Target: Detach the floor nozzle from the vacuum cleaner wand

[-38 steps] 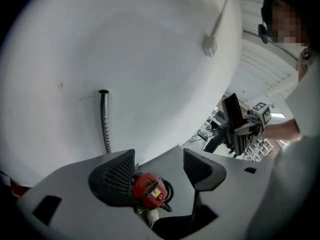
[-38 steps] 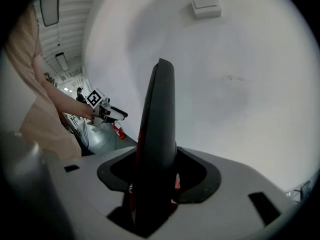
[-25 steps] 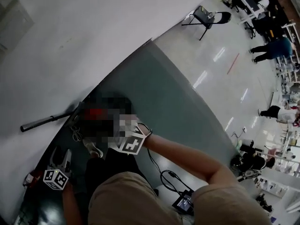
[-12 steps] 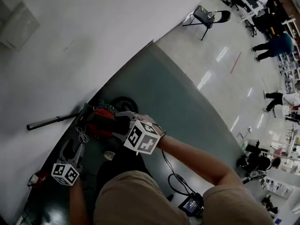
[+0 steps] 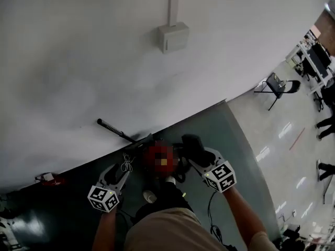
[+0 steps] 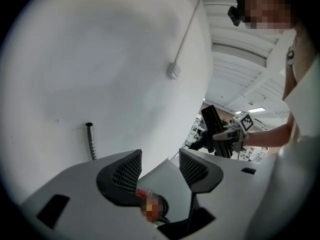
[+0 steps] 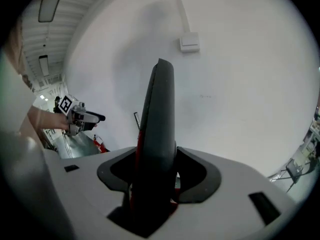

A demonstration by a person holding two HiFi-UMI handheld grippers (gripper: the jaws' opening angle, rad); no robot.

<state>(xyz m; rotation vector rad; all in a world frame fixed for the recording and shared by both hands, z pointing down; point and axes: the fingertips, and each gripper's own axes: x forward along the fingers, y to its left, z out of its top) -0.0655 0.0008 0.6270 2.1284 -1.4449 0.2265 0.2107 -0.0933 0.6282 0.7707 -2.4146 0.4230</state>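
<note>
Works over a grey-green mat (image 5: 220, 124) below a white wall (image 5: 78, 61) bearing a box (image 5: 173, 37); clamps floor nozzle (image 7: 159, 114) in right gripper (image 7: 159, 171); closes empty left gripper (image 6: 160, 166).

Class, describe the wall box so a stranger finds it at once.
Start at the big white wall filling the head view's top. High on it sits a small square box, a thin pipe running up from it. Unlike the dark rod below, it is pale and wall-mounted.

Black nozzle (image 7: 159, 134), white wall (image 5: 78, 46), grey-green mat (image 5: 220, 124).
</note>
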